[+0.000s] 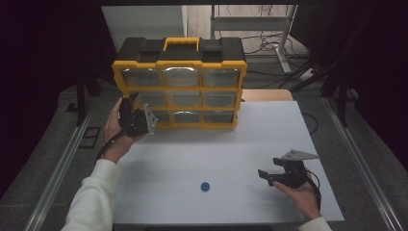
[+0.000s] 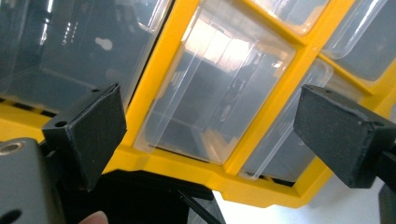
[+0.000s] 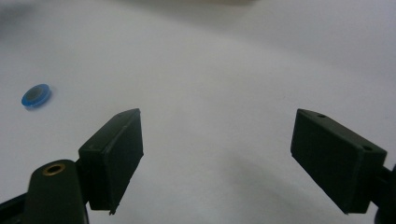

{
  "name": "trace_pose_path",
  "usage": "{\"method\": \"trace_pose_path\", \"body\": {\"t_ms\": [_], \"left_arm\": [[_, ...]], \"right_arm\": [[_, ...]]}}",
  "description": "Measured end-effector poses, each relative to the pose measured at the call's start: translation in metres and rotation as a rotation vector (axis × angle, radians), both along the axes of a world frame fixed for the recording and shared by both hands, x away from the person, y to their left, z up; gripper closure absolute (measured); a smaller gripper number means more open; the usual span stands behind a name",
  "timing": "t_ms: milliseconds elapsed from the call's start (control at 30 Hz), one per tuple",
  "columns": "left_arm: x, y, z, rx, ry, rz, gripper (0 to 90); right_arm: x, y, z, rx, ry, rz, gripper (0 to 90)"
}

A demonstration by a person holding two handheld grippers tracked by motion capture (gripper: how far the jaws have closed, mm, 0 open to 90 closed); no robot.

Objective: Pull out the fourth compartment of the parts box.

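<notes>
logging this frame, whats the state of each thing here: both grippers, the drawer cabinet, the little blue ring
left gripper: open, jaws at the lower-left drawers, holding nothing
right gripper: open, empty, over the white table
drawer cabinet: upright at the table's far edge, clear drawers look shut
blue ring: lying flat on the table, untouched, apart from both grippers

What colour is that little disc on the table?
Blue disc, clearest in the right gripper view.
</notes>
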State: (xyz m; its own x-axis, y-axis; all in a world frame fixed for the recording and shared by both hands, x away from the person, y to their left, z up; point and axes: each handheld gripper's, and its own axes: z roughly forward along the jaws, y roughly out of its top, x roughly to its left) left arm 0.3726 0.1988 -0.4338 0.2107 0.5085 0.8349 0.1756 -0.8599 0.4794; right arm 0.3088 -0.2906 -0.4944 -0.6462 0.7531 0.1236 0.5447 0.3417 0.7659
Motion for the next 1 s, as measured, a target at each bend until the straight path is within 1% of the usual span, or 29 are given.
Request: {"method": "trace_pose_path", "body": {"t_ms": [33,133,167,333,433,533,600,633,767,833,967,1000], "left_arm": [[0.001,0.001,0.001,0.009,0.004,0.004,9.9],[0.005,0.001,0.001,0.017,0.005,0.004,9.8],[0.007,0.001,0.000,0.014,0.001,0.000,9.9],[0.014,-0.004,-0.001,0.039,0.008,0.002,9.8],[0.018,-0.005,-0.003,0.043,0.011,0.013,9.7],[0.021,-0.004,-0.004,0.038,0.010,0.011,9.8],[0.023,-0.003,-0.004,0.052,0.017,0.019,10.1],[0.024,-0.003,-0.004,0.044,0.013,0.016,10.3],[0.027,-0.004,-0.006,0.052,0.008,0.008,12.6],[0.028,-0.004,-0.006,0.067,0.011,0.010,13.9],[0.029,-0.005,-0.007,0.078,0.002,0.009,18.0],[0.030,-0.006,-0.008,0.074,-0.005,0.004,19.2]], "right_arm": [[0.000,0.000,0.000,0.000,0.000,0.000,17.4],[0.001,0.000,0.000,-0.002,-0.003,0.000,17.4],[0.001,0.000,0.000,-0.002,-0.003,-0.001,17.4],[0.001,0.000,-0.001,-0.005,0.000,0.000,17.4],[0.001,0.000,-0.001,-0.005,-0.001,0.000,17.4],[0.000,0.000,-0.001,-0.004,0.003,0.000,17.4],[0.000,0.000,-0.001,-0.005,0.003,0.000,17.4],[0.000,0.000,-0.001,-0.006,0.001,0.001,17.5],[0.000,-0.001,0.000,-0.008,0.001,-0.002,17.5],[0.000,-0.001,0.000,-0.007,0.000,-0.004,17.5],[0.000,-0.001,-0.001,-0.008,0.000,-0.005,17.6],[0.000,-0.001,-0.001,-0.008,0.001,-0.005,17.6]]}}
